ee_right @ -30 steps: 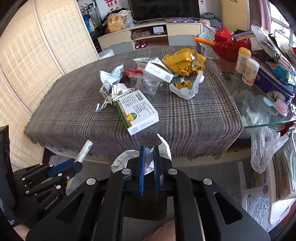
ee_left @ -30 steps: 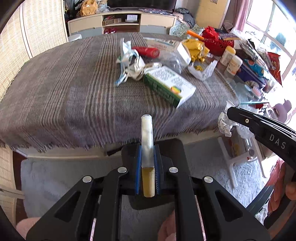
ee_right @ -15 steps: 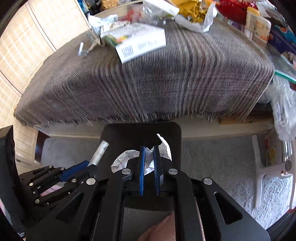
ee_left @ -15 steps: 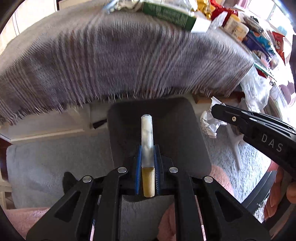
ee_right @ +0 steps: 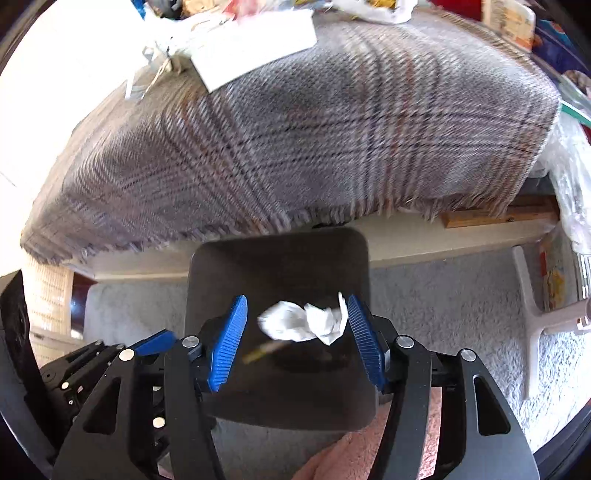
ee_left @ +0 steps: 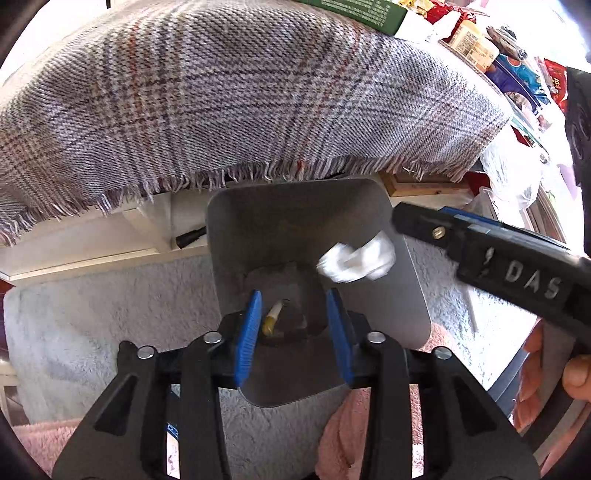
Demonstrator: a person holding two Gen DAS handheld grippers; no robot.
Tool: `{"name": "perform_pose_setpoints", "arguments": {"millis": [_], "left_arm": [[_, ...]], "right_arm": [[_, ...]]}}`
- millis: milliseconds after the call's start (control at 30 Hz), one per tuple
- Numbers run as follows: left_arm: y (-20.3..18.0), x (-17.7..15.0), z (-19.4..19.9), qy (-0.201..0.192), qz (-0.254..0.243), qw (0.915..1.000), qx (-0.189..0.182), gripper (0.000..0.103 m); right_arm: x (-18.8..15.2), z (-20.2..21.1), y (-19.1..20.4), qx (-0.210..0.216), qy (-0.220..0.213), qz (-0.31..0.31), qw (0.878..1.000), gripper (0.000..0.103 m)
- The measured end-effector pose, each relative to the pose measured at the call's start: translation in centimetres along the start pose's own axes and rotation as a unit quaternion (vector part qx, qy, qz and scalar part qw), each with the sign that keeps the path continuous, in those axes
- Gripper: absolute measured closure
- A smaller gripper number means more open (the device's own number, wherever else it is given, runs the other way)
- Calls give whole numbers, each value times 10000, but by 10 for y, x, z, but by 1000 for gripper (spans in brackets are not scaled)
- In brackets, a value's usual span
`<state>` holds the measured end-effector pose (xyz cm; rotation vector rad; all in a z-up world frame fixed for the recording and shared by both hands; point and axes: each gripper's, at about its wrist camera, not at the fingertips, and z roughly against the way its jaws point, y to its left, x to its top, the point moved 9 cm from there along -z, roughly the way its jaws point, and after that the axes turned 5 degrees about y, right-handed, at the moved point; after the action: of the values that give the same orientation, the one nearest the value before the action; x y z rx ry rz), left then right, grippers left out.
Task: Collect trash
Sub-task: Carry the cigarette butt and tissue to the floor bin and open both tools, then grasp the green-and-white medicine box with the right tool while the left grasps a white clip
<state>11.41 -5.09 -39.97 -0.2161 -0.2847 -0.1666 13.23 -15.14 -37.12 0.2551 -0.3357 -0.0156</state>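
The left gripper (ee_left: pixel 293 317) hung over the open mouth of a dark grey waste bin (ee_left: pixel 410 295), its blue pads (ee_left: pixel 248 325) parting, nothing pressed between them. Below the gap, a small tube with a yellow end (ee_left: pixel 272 316) lay free inside the bin, near its bottom (it looked blurred in the right wrist view (ee_right: pixel 264 350)). The right gripper (ee_right: pixel 295 339) was over the same bin (ee_right: pixel 207 273), its jaws also opening and its ribbed blue pads (ee_right: pixel 364 339) wide apart. Between them a crumpled white paper (ee_right: pixel 303 325) was loose, blurred, its right edge just beside the right pad; whether it still touched the pad could not be told. From the left wrist camera the same paper (ee_left: pixel 356 260) showed just under the tip of the right gripper (ee_left: pixel 402 221), against the bin's right wall. A person's fingers (ee_left: pixel 578 374) gripped that tool's handle at the right edge. The bin stood on a pale shaggy carpet (ee_left: pixel 92 314), just in front of a table draped in a fringed grey plaid cloth (ee_left: pixel 221 99). At the far edge of the cloth lay a green and white carton (ee_left: pixel 369 11), and a white box (ee_right: pixel 255 48) with more wrappers.
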Motion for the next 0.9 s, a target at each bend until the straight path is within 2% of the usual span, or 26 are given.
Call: {"name": "perform_pose_setpoints", "arguments": {"millis": [100,167,233,333,400,567,667,800,900], "left_arm": [[5,-1,7,-20,27,9999,115,58],[9,1,16,-92,28,9998,189,47],[16,5,29,-210,64,9992,332,30],[24,15,47,-298,109,9985,455,15],[31,21,59,-319,108,9978,572,12],[49,48,97,-573,304,9955,693,11],[56,68,121,-752,404,9932,793,10],[61,104,145,-1003,423,9895,950,9],[60,131,155,-1097,312,9878,1062,9]], "right_arm": [[5,7,-7,20,-64,-109,9999,39],[9,17,-12,-19,-172,-151,9997,28],[17,29,-16,-126,-344,-181,9992,10],[30,50,-19,-147,-646,-166,9977,3],[40,63,-17,-171,-795,-45,9967,3],[65,89,-10,-408,-1101,353,9925,3],[82,100,2,-411,-1316,680,9881,3],[105,97,18,-656,-1510,1171,9794,3],[120,81,29,-658,-1358,1281,9802,3]]}}
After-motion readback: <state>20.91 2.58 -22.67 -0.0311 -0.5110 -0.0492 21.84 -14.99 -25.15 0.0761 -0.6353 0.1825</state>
